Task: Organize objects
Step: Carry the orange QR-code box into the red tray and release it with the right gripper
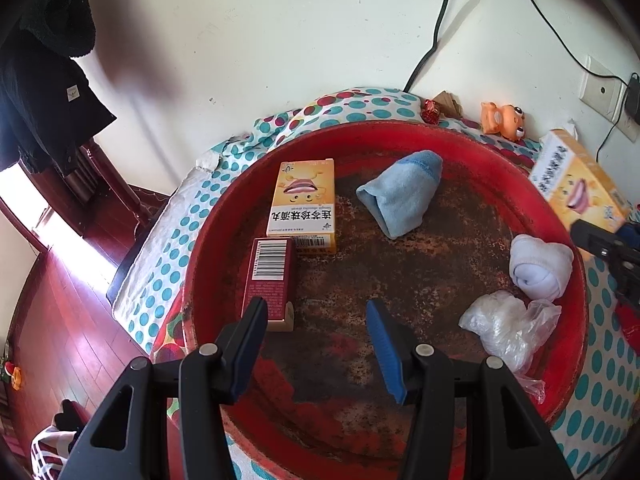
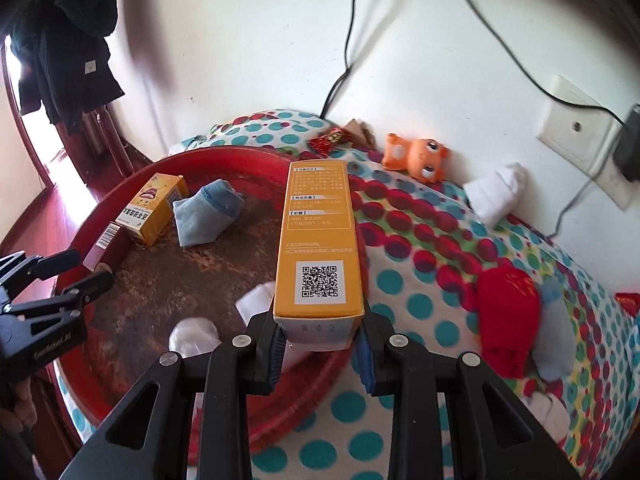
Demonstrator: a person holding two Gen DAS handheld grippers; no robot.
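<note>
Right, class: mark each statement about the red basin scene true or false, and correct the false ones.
1. The right gripper holds a yellow box. True.
2. The left gripper grips the dark red box. False: its jaws stand open with nothing between them.
3. The blue sock lies in the red basin. True.
4. The orange toy sits in the basin. False: it lies on the dotted cloth by the wall.

surface: polka-dot bed cover (image 2: 420, 312) | on it: red tray (image 1: 568, 240), orange toy (image 2: 418, 154), red sock (image 2: 506, 312)
</note>
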